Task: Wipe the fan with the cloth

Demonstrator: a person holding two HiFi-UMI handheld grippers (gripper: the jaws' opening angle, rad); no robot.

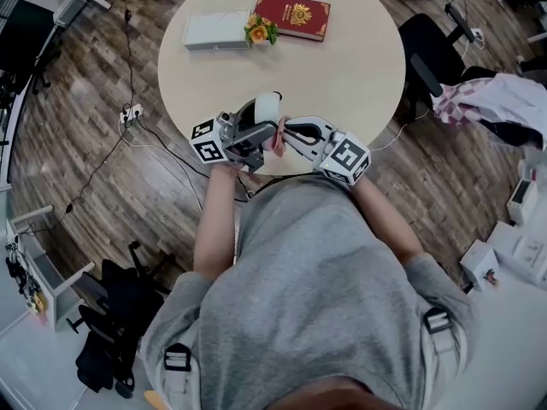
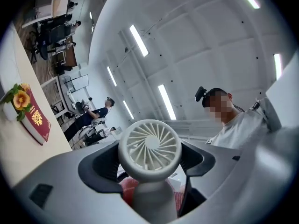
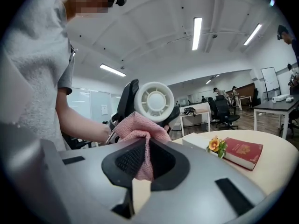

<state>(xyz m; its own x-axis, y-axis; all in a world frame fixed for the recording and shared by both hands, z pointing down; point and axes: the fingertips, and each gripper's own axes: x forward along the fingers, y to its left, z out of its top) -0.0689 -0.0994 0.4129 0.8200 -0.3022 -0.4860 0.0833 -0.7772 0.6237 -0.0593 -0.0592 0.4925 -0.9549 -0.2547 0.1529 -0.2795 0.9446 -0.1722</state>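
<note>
Head view, fan: fan (image 1: 267,108) is held over the near edge of the table (image 1: 367,75), between the left gripper (image 1: 254,135) and the right gripper (image 1: 286,131).
Head view, far side: book (image 1: 292,16), box (image 1: 215,30) and flower (image 1: 260,31).
Left gripper view, jaws: closed on the fan's stem, below its round head. Pink cloth (image 2: 128,190) shows behind the stem.
Right gripper view, jaws: pinched together on the cloth. Its bunched end lies at the fan's lower rim.
</note>
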